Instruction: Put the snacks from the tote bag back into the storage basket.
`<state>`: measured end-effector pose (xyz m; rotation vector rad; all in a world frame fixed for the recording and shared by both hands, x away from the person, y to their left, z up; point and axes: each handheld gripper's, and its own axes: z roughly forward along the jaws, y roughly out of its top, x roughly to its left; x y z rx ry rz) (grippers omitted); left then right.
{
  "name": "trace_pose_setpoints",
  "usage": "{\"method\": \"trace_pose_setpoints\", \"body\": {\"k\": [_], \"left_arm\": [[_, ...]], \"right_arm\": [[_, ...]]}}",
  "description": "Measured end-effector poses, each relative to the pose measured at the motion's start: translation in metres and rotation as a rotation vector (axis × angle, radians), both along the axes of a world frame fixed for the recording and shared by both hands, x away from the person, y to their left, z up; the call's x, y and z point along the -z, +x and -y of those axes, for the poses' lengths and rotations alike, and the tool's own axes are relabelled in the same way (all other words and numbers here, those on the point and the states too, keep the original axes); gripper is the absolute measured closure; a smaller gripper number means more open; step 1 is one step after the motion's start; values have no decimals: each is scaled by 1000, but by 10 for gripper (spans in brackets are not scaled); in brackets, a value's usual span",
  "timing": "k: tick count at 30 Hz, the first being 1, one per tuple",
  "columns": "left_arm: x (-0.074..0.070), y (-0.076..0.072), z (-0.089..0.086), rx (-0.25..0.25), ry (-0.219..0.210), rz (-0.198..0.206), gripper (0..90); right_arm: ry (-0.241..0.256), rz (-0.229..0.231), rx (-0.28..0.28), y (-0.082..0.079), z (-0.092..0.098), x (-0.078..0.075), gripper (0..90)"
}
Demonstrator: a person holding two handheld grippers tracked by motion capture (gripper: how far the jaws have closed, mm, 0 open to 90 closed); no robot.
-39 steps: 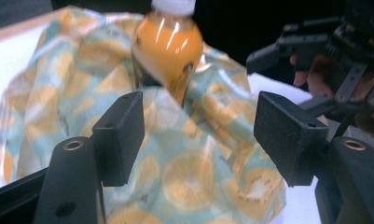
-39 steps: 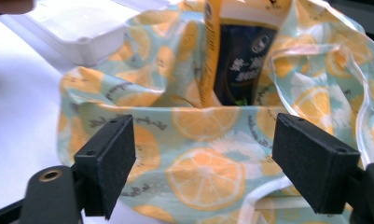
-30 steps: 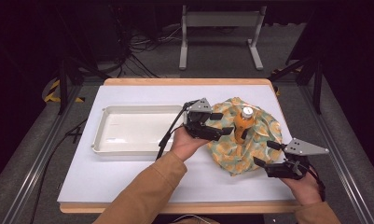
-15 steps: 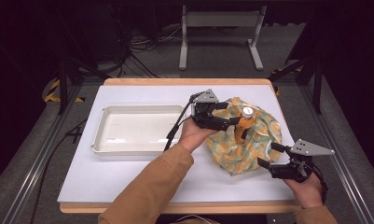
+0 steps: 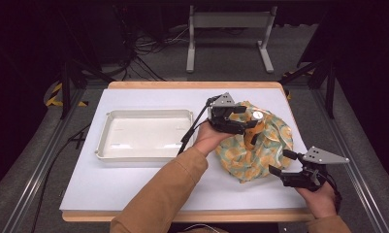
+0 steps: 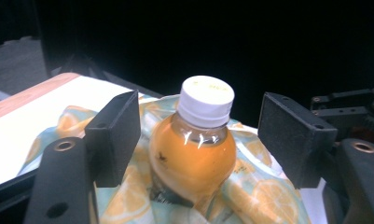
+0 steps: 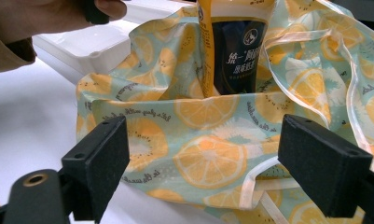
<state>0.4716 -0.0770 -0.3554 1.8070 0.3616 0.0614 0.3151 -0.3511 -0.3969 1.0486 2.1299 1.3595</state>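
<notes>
An orange drink bottle [image 5: 254, 130] with a white cap [image 5: 256, 115] stands upright inside a lemon-print cloth bag [image 5: 250, 160] on the right of the white table. My left gripper [image 5: 243, 120] is open, with its jaws on either side of the bottle's shoulder [image 6: 194, 154], a gap on each side. My right gripper [image 5: 282, 162] is open just short of the bag's near right edge. In the right gripper view its jaws [image 7: 210, 158] frame the bag's front fold [image 7: 208, 154], with the bottle's dark label [image 7: 236, 51] behind it.
A shallow white tray [image 5: 102, 145] sits empty on the left half of the table, and its corner [image 7: 96, 44] lies just left of the bag. The table's wooden edge [image 5: 182, 216] runs along the front. Dark floor, cables and a metal stand lie beyond.
My left gripper has moved right and slightly away until its jaws straddle the bottle. The right gripper drifted a little toward the table's near right corner. The bag and bottle stayed put.
</notes>
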Motion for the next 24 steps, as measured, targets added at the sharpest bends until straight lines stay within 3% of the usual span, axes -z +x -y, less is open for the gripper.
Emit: {"method": "trace_pose_setpoints", "body": {"k": [3,6,18,24], "left_arm": [[1,-1,3,2,11,31,315],[2,-2,8,3,16,37,316],[5,-5,16,-17,56,104,448],[6,-4,20,-20,52,97,456]], "right_arm": [[14,-6,3,1,1,1,170],[20,-6,1,2,2,1,171],[52,-10,5,1,5,-1,173],[53,-12,1,1,5,0,175]]}}
